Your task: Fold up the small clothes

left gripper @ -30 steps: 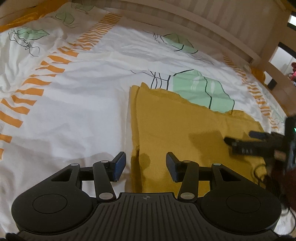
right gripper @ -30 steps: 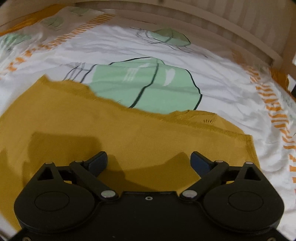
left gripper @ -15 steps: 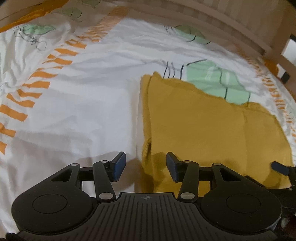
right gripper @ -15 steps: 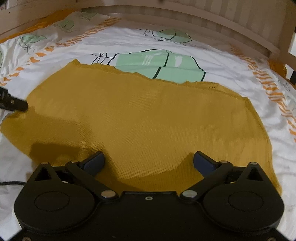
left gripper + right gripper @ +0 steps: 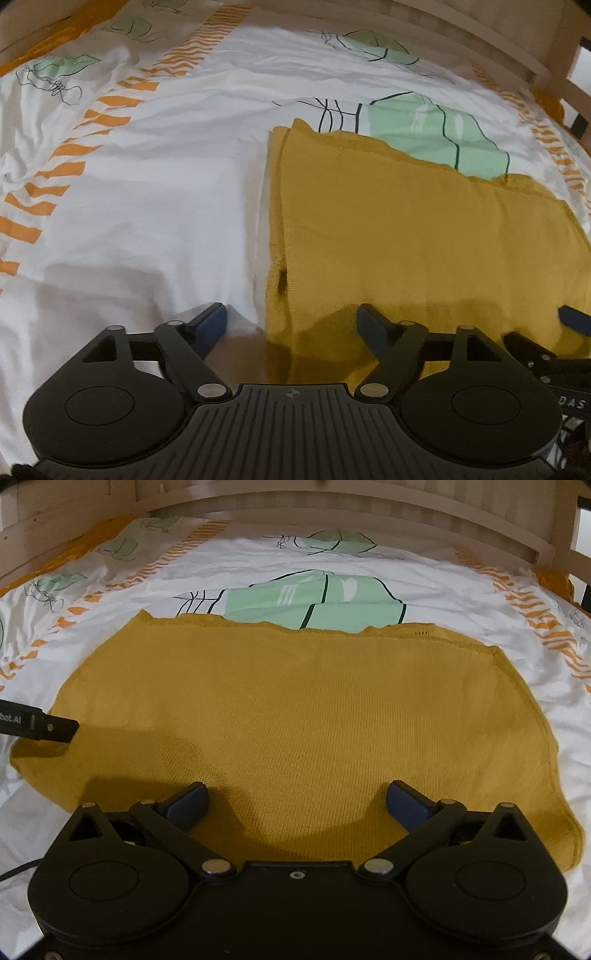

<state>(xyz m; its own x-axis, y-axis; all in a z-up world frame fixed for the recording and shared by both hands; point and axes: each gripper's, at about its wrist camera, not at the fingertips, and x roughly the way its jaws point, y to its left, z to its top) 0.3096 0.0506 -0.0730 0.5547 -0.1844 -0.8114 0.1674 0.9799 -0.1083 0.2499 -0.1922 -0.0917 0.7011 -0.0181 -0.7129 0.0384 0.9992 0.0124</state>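
Left gripper (image 5: 291, 319) fingers now wider apart

This is a bedroom in a home. A bed takes up nearly the whole view, spread with a white duvet (image 5: 258, 572) printed with green leaf shapes, thin black line drawings and bands of orange stripes, its cloth creased and soft. A pale wooden bed frame (image 5: 332, 506) with slats curves round the far side, and a mustard knit garment (image 5: 295, 720) lies flat on the duvet, the kind of laundry handled at home.
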